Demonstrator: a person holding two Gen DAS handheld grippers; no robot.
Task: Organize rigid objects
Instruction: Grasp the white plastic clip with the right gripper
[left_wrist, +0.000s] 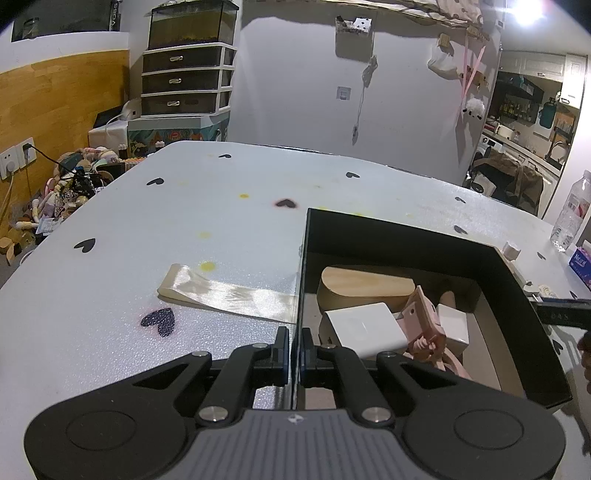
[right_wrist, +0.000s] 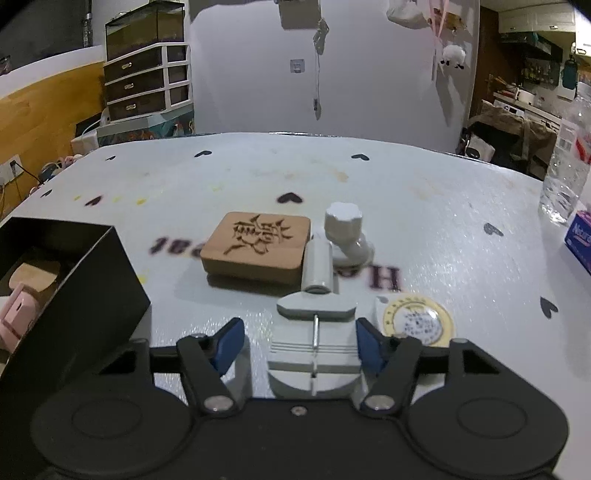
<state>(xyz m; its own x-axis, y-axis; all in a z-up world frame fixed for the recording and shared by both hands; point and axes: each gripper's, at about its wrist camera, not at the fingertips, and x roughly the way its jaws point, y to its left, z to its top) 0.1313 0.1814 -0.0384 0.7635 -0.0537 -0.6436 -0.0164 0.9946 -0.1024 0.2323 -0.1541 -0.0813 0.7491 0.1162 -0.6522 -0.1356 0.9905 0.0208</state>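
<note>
Wooden block (right_wrist: 256, 247) lies right of box (right_wrist: 92, 280), tool (right_wrist: 317, 295) perhaps touching it.

Dim, bluish light; a lamp (left_wrist: 526, 13) glares top right; edges bend, right view perhaps motion-blurred.

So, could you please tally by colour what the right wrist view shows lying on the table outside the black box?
Wood brown: 1, the engraved block
Grey: 1, the screw tool
Yellow-rimmed: 1, the round disc
Clear: 1, the water bottle
Blue: 1, the packet
Total: 5, not counting the black box
</note>
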